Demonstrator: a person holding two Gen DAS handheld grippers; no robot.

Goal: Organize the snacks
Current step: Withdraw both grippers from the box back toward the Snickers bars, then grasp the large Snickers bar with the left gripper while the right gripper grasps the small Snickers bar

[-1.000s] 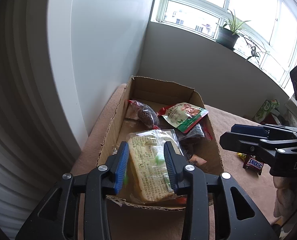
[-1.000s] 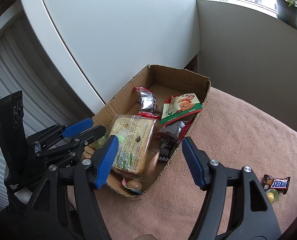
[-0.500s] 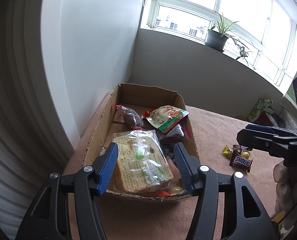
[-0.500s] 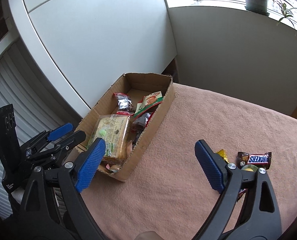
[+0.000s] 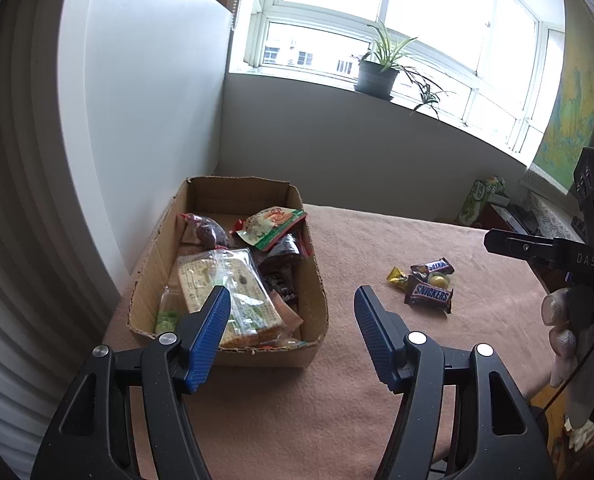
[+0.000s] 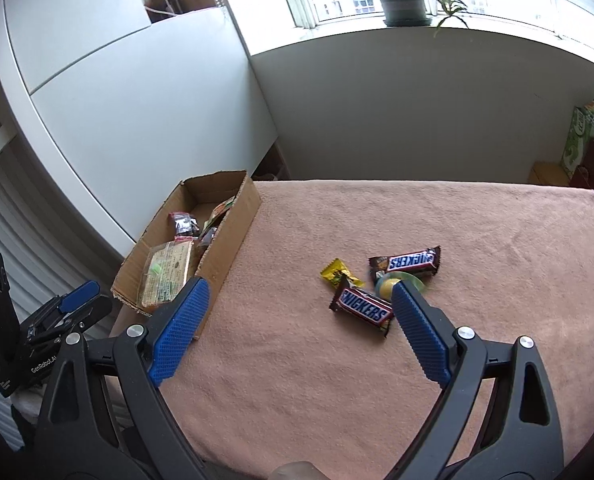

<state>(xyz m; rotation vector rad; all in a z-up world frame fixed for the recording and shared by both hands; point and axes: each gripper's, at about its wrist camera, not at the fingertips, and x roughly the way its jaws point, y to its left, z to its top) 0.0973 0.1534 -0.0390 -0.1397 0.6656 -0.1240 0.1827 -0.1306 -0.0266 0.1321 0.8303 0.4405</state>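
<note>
A worktop covered in a pink cloth is seen below a window wall. At its left edge a cardboard box is set, and snacks are packed inside it: a large clear bread bag at the near end, a dark packet at the far left, and a green and red pouch propped against the right wall. To the right of the box, well apart from it, a small cluster of sweets is left on the cloth: one Snickers bar nearest, a second bar just behind it, a yellow wrapper on the left and a round yellow candy between the bars. The left gripper is held above the box's near right corner with jaws spread wide and nothing between them. The right gripper is held above the cloth with jaws released; its right pad is seen just beside the cluster.
</note>
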